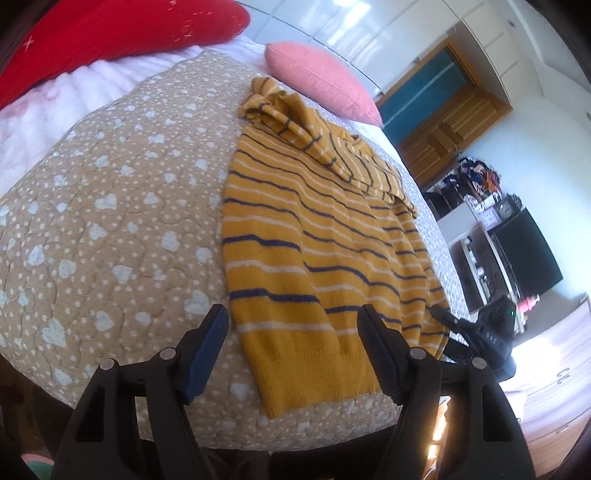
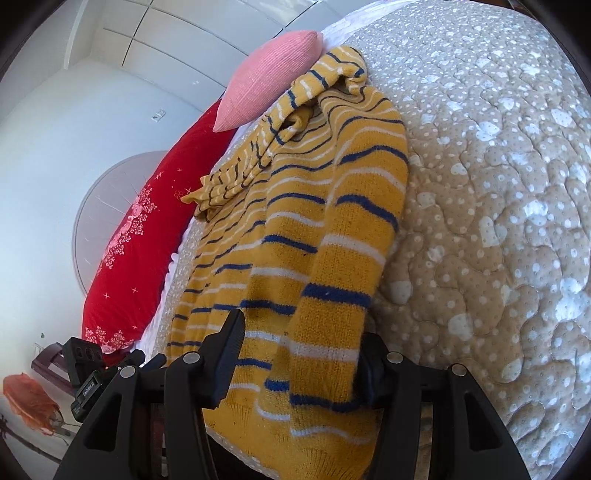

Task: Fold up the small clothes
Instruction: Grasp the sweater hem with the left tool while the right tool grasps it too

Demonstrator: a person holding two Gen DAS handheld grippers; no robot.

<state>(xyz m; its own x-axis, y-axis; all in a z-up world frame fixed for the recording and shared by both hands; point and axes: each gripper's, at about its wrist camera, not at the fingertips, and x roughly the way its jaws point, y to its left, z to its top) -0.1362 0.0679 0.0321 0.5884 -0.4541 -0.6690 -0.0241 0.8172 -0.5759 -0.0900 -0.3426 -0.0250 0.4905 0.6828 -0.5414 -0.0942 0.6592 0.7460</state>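
A mustard-yellow sweater [image 1: 295, 221] with blue and white stripes lies flat on a beige heart-print quilt [image 1: 110, 221]. Both sleeves are folded in over its body. My left gripper [image 1: 291, 314] stands open over the near hem corner, one finger on each side of the fabric, pads not touching it. At the sweater's right hem edge is my right gripper [image 1: 454, 325]. In the right wrist view, the right gripper [image 2: 304, 328] is open around the sweater [image 2: 295, 206], with hem and folded sleeve end between the fingers. The sleeve hides part of one finger.
A pink pillow [image 1: 317, 77] and a red pillow [image 1: 110, 29] lie at the head of the bed. The quilt [image 2: 480, 221] extends widely beside the sweater. The bed edge runs just under both grippers. A black screen [image 1: 524, 251] and a wooden cabinet [image 1: 443, 129] stand beyond.
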